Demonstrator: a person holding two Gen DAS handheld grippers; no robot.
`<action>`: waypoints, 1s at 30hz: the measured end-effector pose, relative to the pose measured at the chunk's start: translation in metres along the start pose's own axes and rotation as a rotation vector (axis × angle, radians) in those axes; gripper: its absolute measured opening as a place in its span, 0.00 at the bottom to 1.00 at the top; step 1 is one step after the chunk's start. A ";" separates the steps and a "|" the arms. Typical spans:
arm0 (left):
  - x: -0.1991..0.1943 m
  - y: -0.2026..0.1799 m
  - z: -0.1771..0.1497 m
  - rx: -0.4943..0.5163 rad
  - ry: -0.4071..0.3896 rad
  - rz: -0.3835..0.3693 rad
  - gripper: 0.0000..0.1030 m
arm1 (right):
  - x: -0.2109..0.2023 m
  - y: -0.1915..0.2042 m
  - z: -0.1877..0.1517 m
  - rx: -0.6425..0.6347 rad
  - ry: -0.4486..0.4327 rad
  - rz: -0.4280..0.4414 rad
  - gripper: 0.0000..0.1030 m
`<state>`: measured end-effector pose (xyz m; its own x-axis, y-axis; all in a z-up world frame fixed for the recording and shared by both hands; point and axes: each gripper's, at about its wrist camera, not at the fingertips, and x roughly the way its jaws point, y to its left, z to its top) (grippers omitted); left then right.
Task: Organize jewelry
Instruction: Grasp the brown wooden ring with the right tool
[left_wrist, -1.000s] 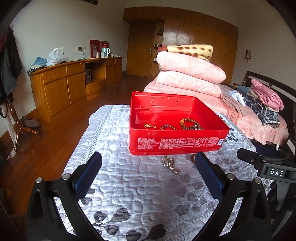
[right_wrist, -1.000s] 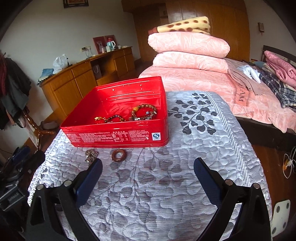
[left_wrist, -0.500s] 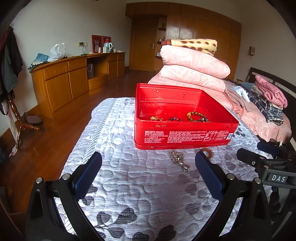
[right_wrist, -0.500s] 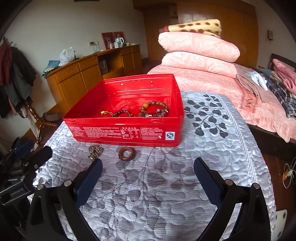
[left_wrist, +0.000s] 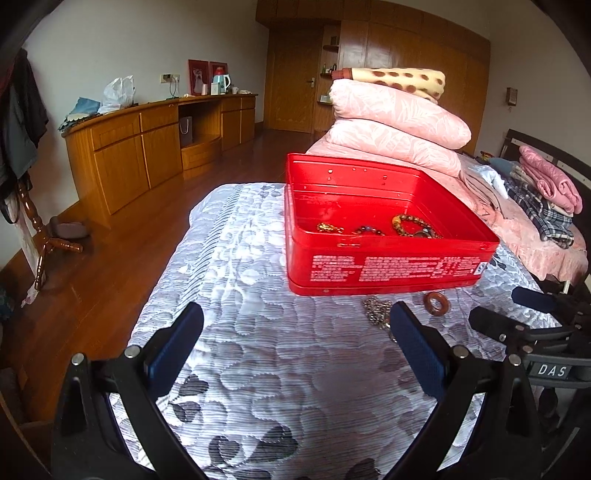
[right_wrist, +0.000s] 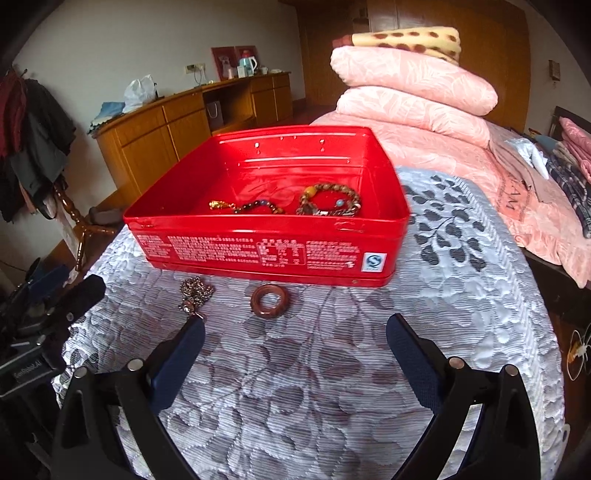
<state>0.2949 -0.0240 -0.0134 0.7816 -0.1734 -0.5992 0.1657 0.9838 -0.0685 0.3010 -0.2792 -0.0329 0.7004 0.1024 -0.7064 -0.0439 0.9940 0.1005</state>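
A red tin box (right_wrist: 258, 254) (left_wrist: 388, 266) stands open on a grey quilted surface (right_wrist: 332, 369). Inside lie a beaded bracelet (right_wrist: 328, 199), a dark bead bracelet (right_wrist: 258, 206) and a gold charm (right_wrist: 218, 204). In front of the box, on the quilt, lie a brown ring (right_wrist: 269, 301) (left_wrist: 437, 303) and a silver chain (right_wrist: 195, 293) (left_wrist: 376, 312). My right gripper (right_wrist: 295, 362) is open, just short of the ring and chain. My left gripper (left_wrist: 295, 350) is open with nothing between its fingers; its right finger (left_wrist: 417, 347) is beside the chain.
Stacked pink pillows (right_wrist: 410, 92) and a bed with folded clothes (left_wrist: 543, 199) lie behind and to the right. A wooden sideboard (left_wrist: 147, 147) runs along the left wall. The right gripper's body (left_wrist: 535, 339) shows at the right in the left wrist view.
Both grippers have moved closer to the red box, and the ring and chain now sit nearer the fingertips. Both stay open. The jewelry has not moved.
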 end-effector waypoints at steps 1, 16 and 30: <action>0.001 0.001 0.001 0.001 0.002 -0.001 0.95 | 0.003 0.001 0.001 0.001 0.006 -0.004 0.93; 0.010 0.015 0.001 -0.031 0.016 -0.046 0.95 | 0.034 0.004 0.008 0.012 0.077 -0.045 0.81; 0.013 0.013 -0.001 -0.034 0.029 -0.066 0.95 | 0.051 0.017 0.012 -0.012 0.120 -0.049 0.62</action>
<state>0.3066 -0.0136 -0.0233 0.7520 -0.2370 -0.6151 0.1952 0.9713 -0.1356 0.3442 -0.2580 -0.0591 0.6116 0.0572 -0.7891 -0.0210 0.9982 0.0561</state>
